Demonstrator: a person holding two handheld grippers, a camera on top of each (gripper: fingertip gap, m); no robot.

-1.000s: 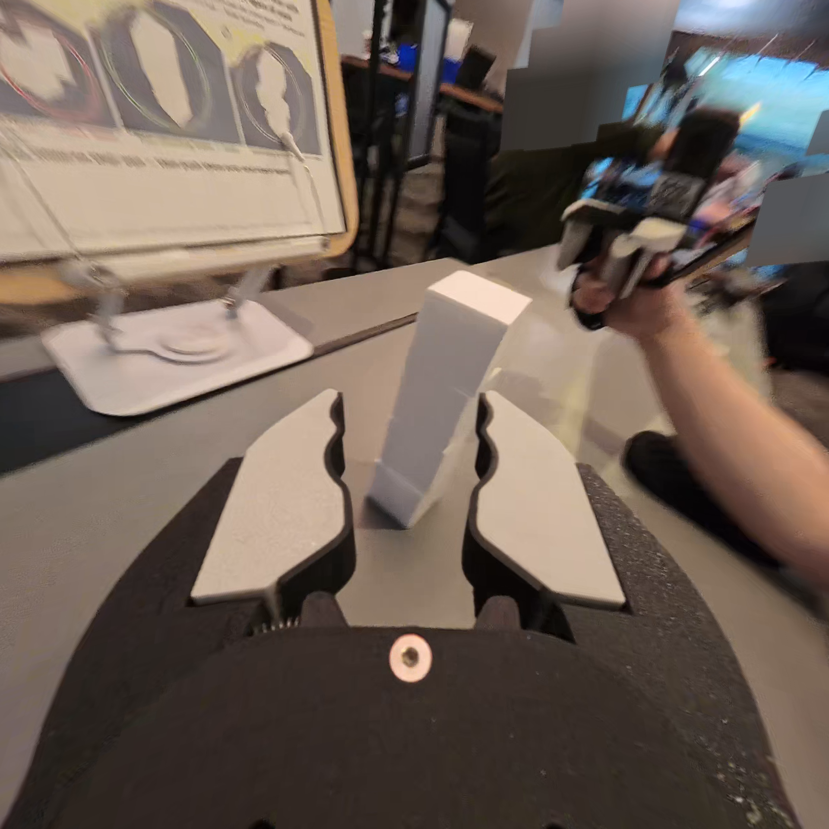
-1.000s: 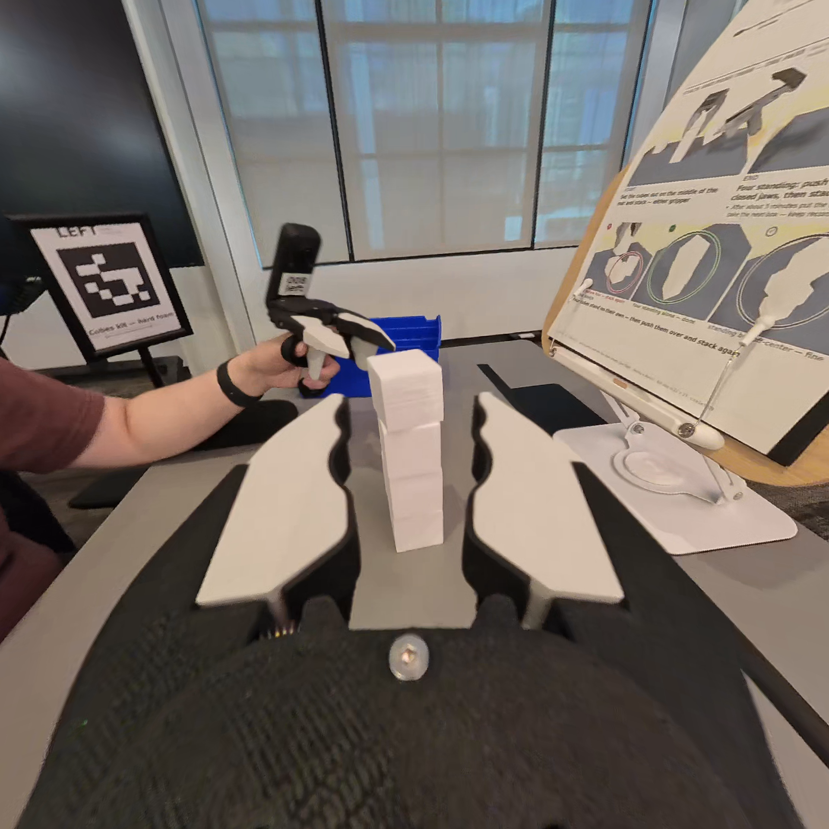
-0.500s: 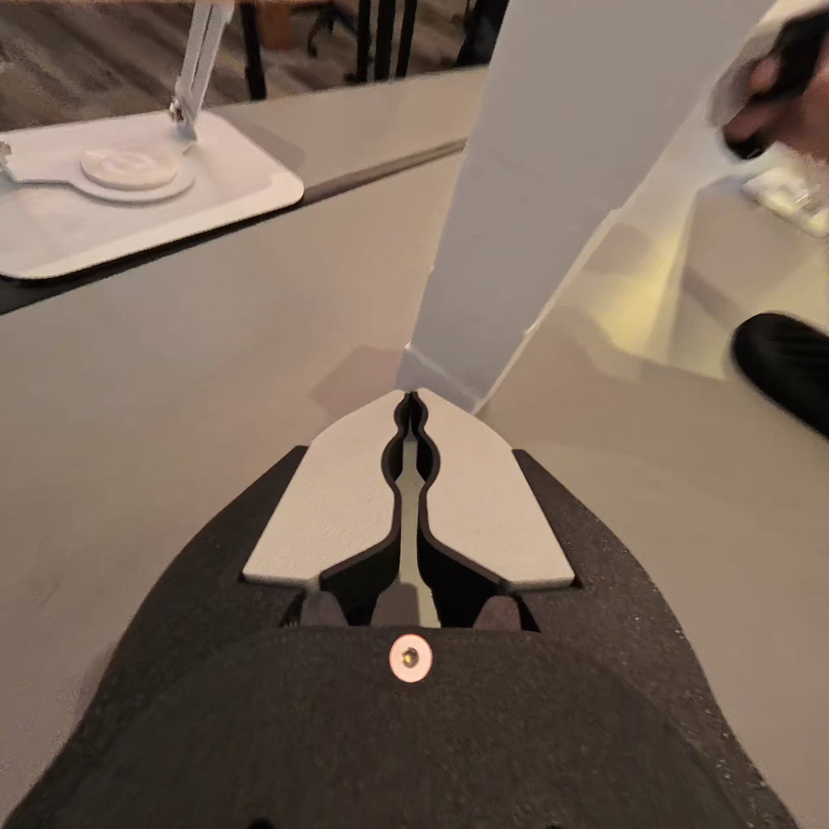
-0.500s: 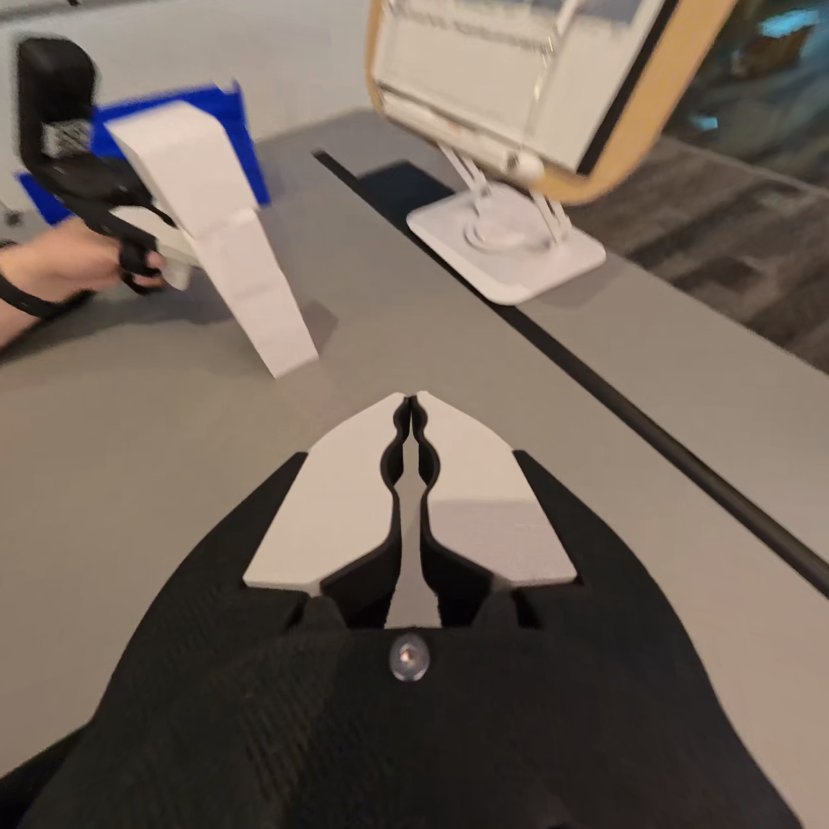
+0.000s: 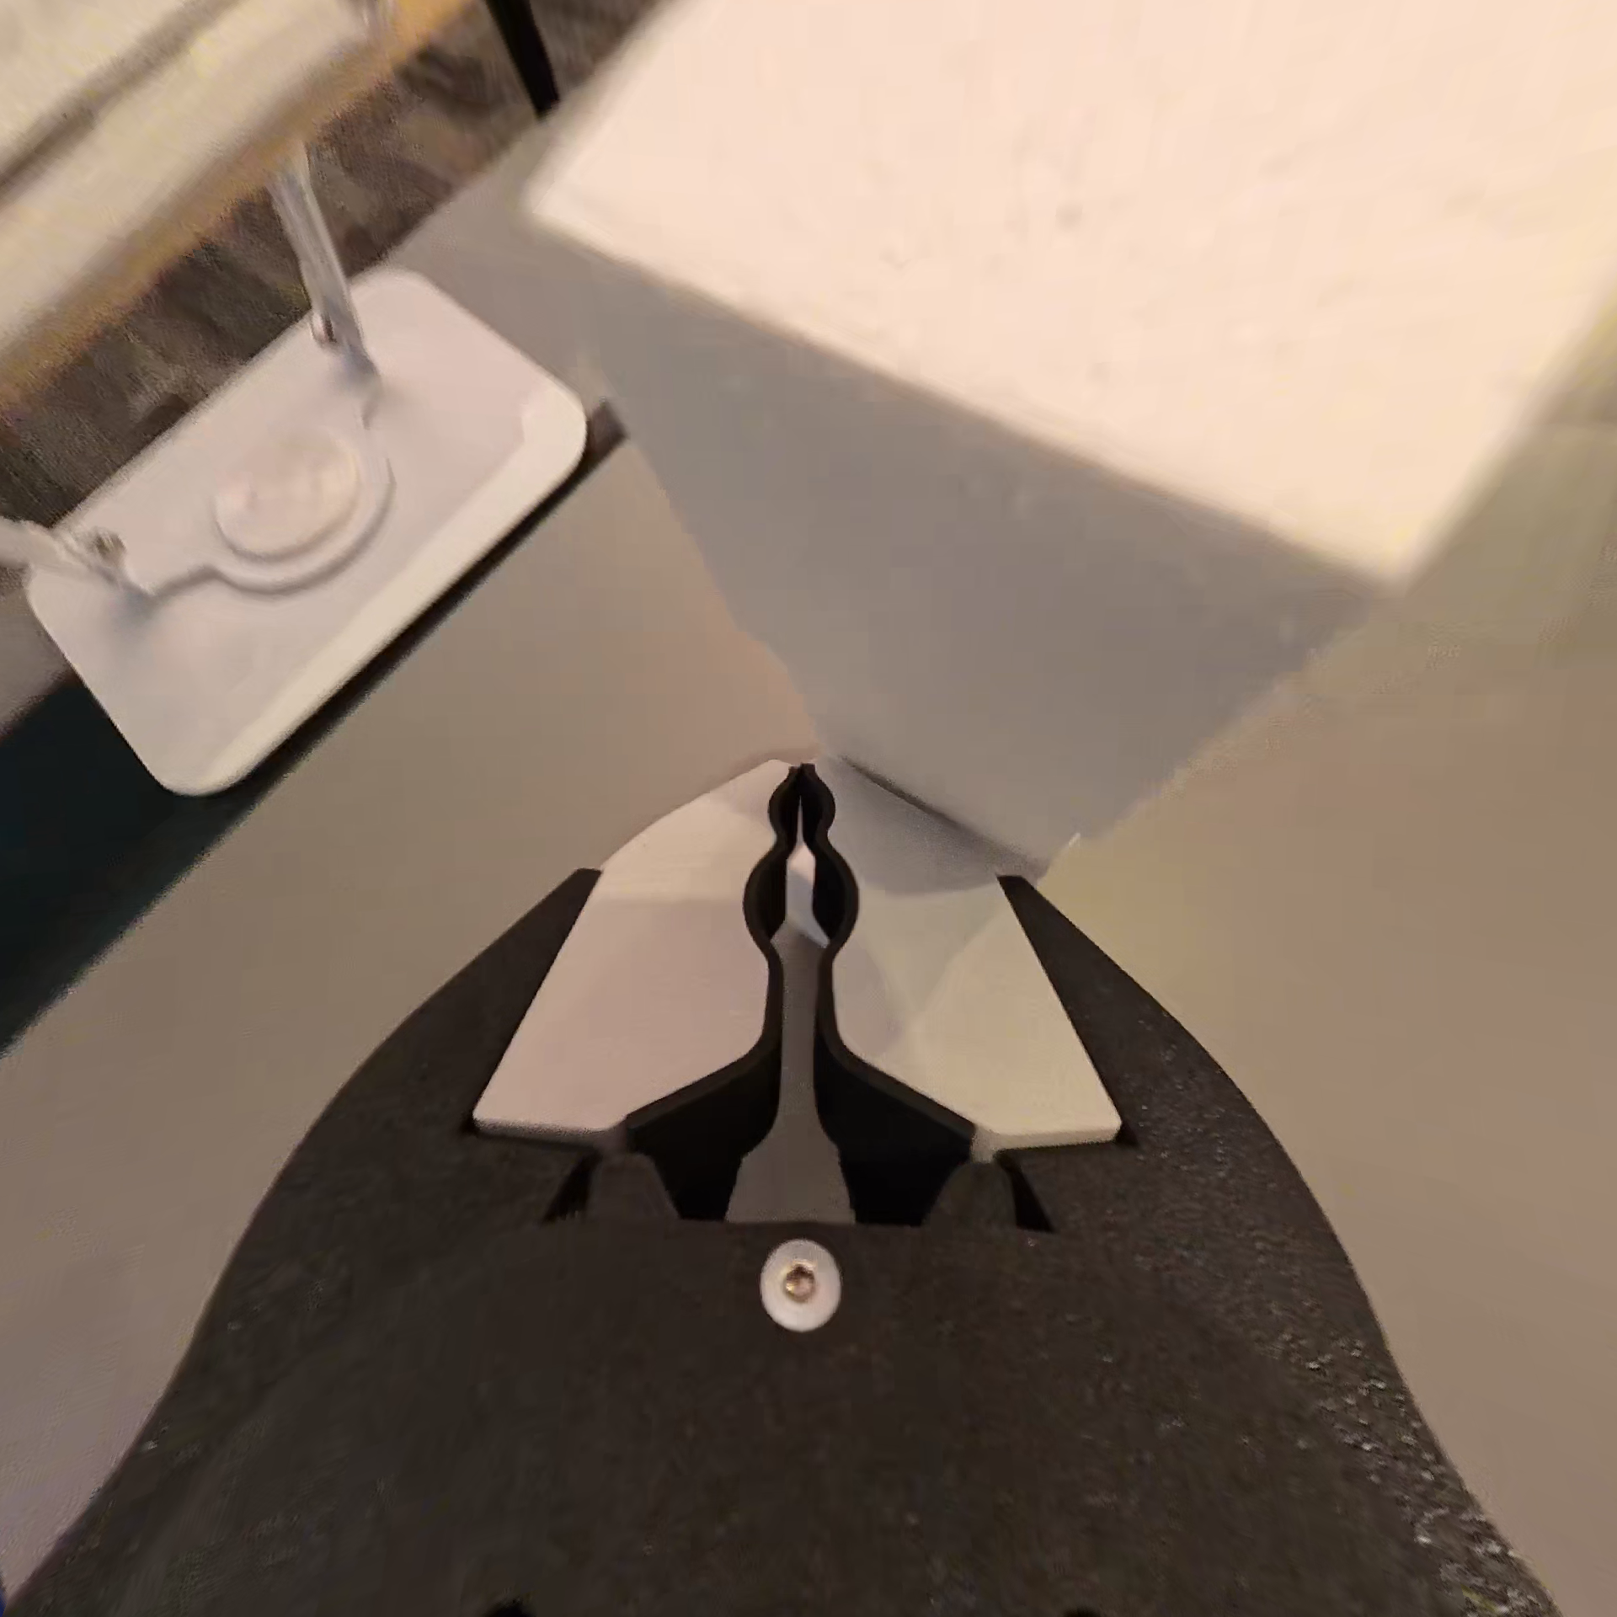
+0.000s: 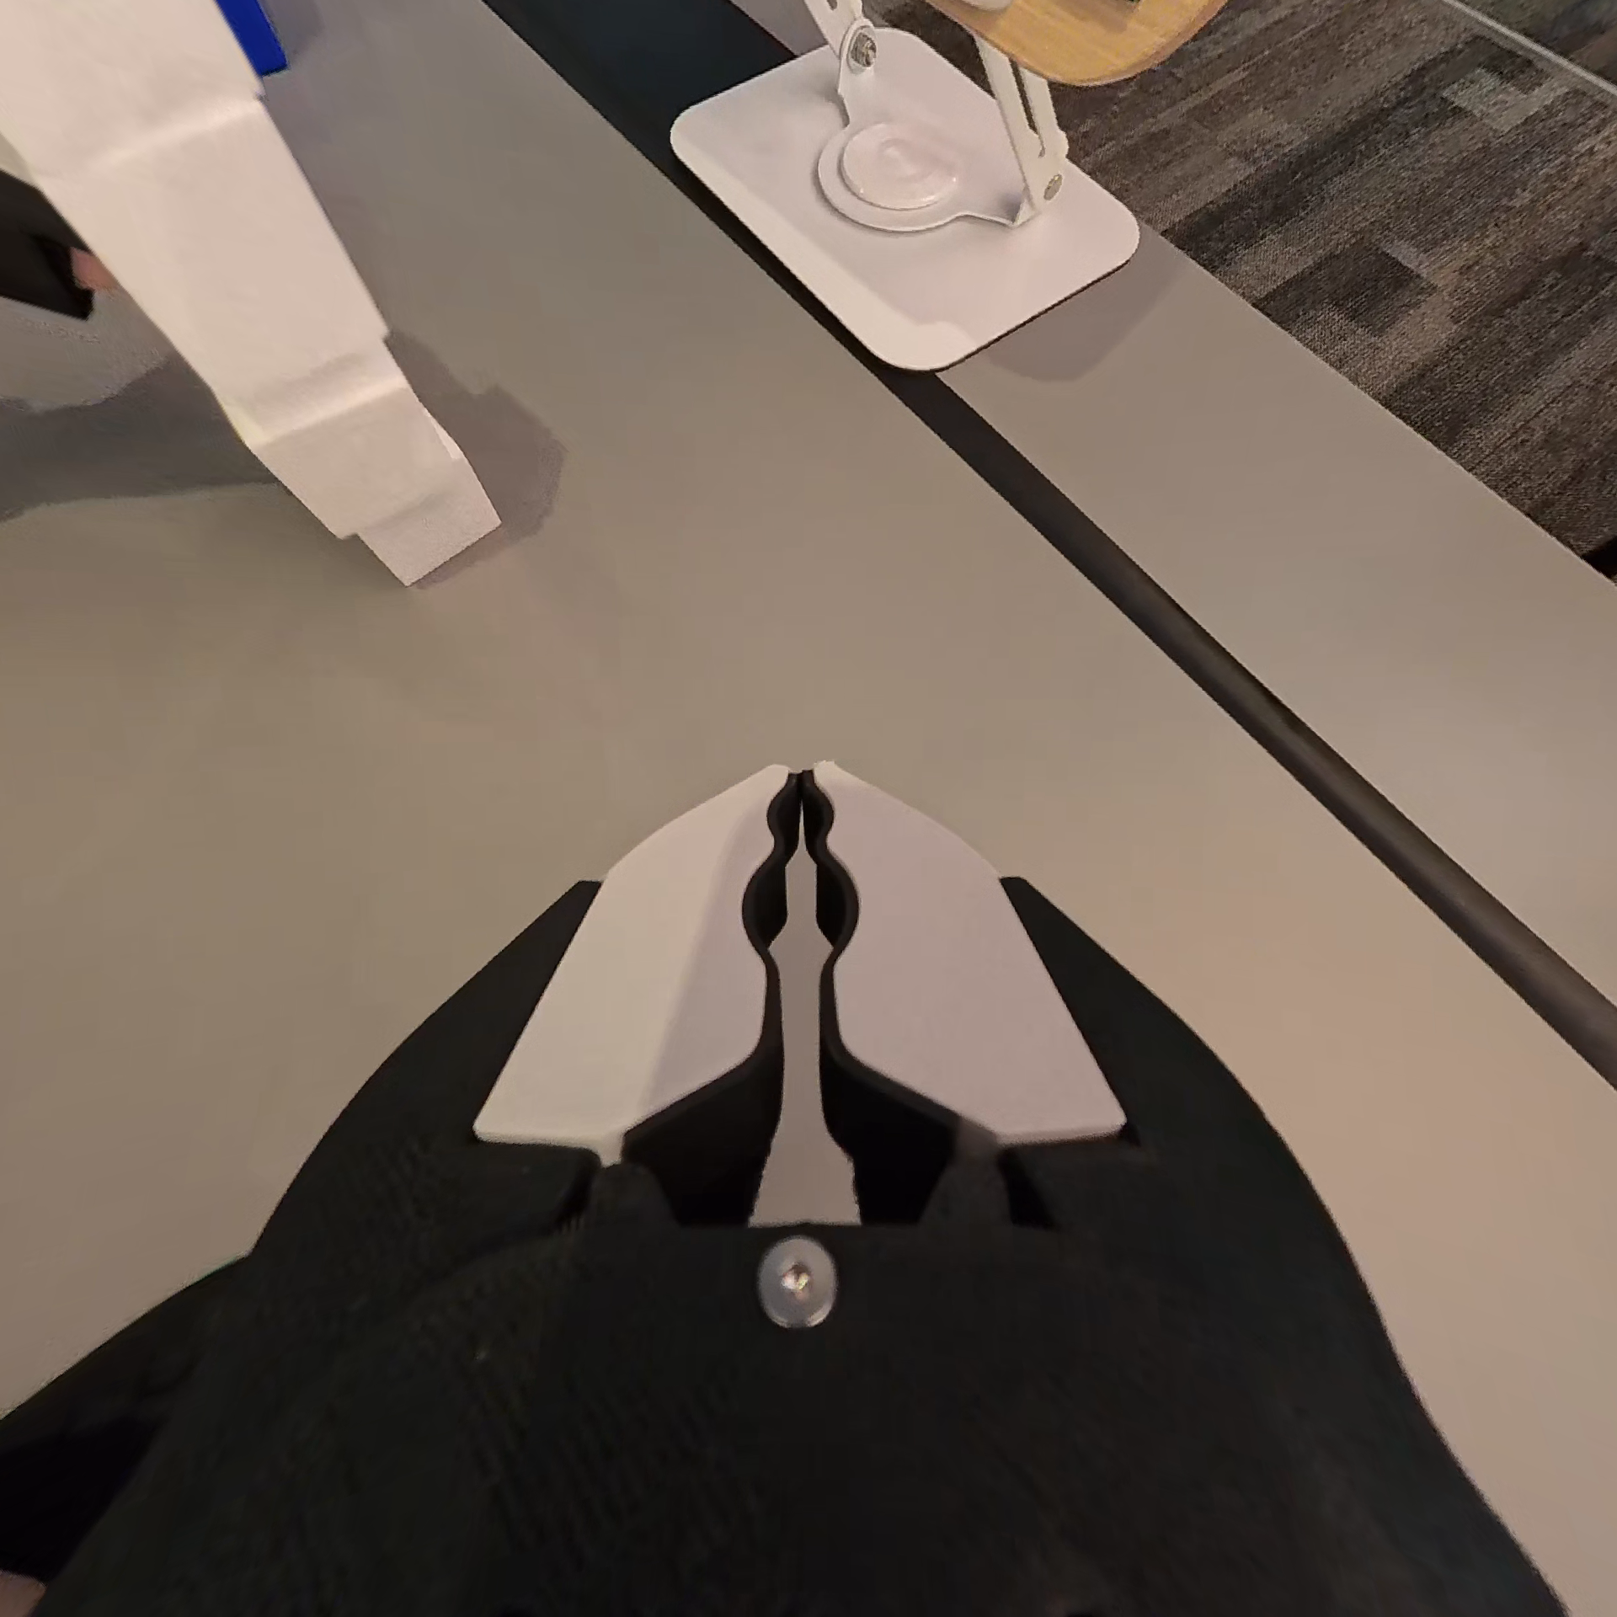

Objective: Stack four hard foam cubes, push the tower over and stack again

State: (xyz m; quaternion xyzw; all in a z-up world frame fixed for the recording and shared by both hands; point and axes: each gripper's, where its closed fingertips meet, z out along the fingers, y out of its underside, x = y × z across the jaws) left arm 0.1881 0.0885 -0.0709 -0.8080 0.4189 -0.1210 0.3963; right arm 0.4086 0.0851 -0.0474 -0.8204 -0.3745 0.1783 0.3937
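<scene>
— Where the left wrist view begins, nearest item: left gripper [image 5: 801, 774], black body, pale fingers [image 5: 647, 962], jaws drawn together with tips meeting, nothing between them. State of contact?

— Tips sit right at the lower part of the white foam tower [image 5: 962, 542]; whether they press on it or only stand just beside it cannot be told. Tower fills the upper right of that view, top face large and blurred, column leaning.

— Next item, right wrist view, near.

— Right gripper [image 6: 805, 774]: same build, jaws narrowed to a sliver, tips nearly touching, holding nothing, above bare grey table [image 6: 787, 612].

— Tower in that view?

— Far left: foam cubes [image 6: 219, 262] stacked, edges stepped out of line, column tilted, foot on the table well apart from the right gripper. Upper cubes run out of frame, so the count cannot be confirmed. Dark shape with a fingertip [image 6: 83, 271] just behind the column, left edge.

— Farther entries?

— Dark seam [image 6: 1137, 569] running across the table, near right to far left. Beyond it, white stand base [image 6: 910, 219] with two struts, carrying a wood-edged board [image 6: 1094, 44], mostly cropped. Blue object [image 6: 262, 44], far left, corner only. Patterned carpet [image 6: 1400, 219], far right.
</scene>
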